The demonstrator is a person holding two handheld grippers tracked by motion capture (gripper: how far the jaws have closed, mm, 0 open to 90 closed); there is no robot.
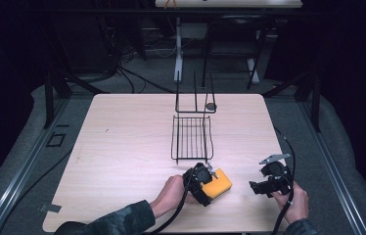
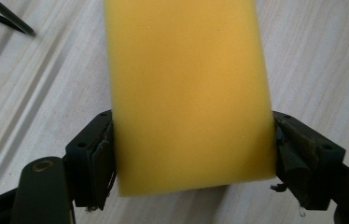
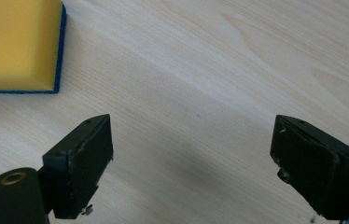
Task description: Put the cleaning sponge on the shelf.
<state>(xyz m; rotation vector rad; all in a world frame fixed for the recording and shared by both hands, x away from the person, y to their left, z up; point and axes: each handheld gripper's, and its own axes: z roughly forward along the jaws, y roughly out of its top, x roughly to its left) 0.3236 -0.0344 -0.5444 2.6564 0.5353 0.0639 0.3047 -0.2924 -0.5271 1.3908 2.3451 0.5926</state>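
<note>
You're in a lab-style recording space, not a home. Pale wood-grain square table stands alone on grey carpeted floor, ringed by black metal frame struts. Dark surroundings; loose black cables trail behind, near a white desk leg.

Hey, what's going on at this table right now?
A person holds a gripper in each hand. The left gripper has its jaws against both sides of a yellow sponge near the table's front edge. The right gripper is open, with bare wood between its jaws. A black wire rack sits mid-table.
</note>
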